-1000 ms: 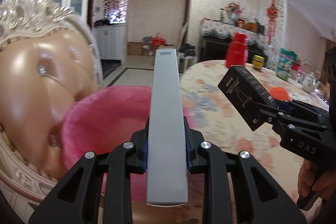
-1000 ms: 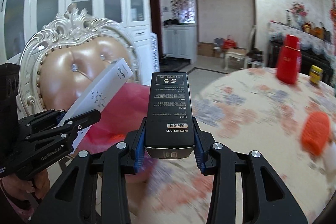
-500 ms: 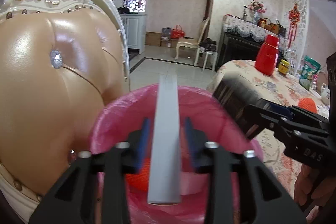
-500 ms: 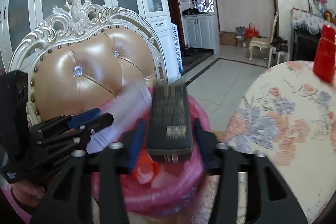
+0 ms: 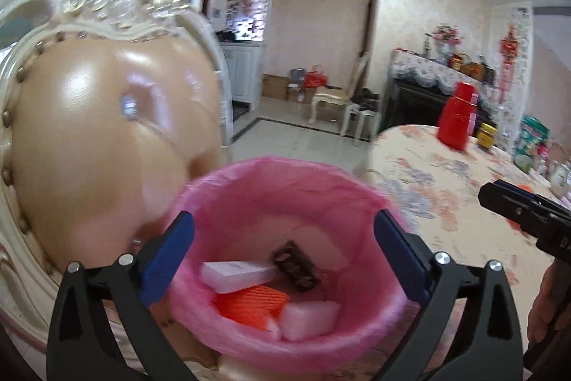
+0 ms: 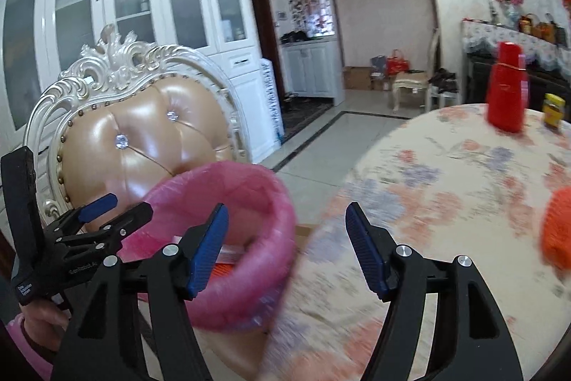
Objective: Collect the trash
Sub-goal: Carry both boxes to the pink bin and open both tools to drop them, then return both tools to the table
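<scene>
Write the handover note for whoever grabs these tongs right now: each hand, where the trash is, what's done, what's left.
Left tongs: jaws opening, nothing between them, over the pink-lined bin.
Right tongs: jaws opening, empty, between the bin and the floral table.
In the bin: white box, black box, an orange packet, a pale wrapped piece.
Done: both boxes are binned.
Left: the orange item on the table looks like the next pickup. The red jug and yellow jar are probably not trash.
</scene>
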Demonstrator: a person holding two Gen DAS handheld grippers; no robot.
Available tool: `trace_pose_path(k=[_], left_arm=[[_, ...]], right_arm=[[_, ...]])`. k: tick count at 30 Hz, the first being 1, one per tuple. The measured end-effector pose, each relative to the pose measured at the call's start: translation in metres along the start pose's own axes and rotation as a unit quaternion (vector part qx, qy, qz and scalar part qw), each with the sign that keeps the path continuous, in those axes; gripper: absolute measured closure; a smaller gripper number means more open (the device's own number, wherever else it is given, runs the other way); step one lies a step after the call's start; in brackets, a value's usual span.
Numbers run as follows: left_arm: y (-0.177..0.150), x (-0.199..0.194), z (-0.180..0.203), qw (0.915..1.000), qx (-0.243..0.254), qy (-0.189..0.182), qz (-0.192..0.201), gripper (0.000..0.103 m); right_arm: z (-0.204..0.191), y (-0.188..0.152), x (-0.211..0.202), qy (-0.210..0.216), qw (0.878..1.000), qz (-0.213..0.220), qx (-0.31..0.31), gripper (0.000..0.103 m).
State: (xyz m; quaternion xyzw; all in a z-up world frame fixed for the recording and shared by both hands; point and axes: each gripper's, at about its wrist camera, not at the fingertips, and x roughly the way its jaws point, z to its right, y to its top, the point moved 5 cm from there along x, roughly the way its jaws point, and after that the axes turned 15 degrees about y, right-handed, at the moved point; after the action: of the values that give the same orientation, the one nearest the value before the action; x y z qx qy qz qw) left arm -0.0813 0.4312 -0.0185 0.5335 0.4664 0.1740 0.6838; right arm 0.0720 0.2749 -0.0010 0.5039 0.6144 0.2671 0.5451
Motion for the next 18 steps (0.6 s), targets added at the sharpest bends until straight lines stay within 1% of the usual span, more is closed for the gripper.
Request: trace_pose_path(k=[1,5,10,14,18], left_arm=[[-0.001,-0.005,0.007,1.0000,0.006,-0.008,0.002,0.005],[-0.007,-0.022,0.057,0.9981,0.035,-0.051,0.003,0.005],[-0.018,-0.043,0.121,0.9920,0.066,-0.107,0.002,0.005],[-0.032,-0.067,0.180,0.9822,0.096,-0.161,-0.001,0.005],[-0.048,-0.086,0.229,0.9720,0.121,-0.202,-0.011,0.005]], right_arm=[[0.003,-0.002,-0.008,-0.009,1.000,0.001,0.000,0.038],[0.022,-0.014,-0.055,-0.051,0.999,0.016,0.009,0.038],[0.049,-0.036,-0.120,-0.121,0.992,0.035,0.018,0.034],[0.076,-0.058,-0.172,-0.170,0.983,0.045,0.043,0.034],[0.100,-0.080,-0.217,-0.213,0.974,0.053,0.065,0.034]])
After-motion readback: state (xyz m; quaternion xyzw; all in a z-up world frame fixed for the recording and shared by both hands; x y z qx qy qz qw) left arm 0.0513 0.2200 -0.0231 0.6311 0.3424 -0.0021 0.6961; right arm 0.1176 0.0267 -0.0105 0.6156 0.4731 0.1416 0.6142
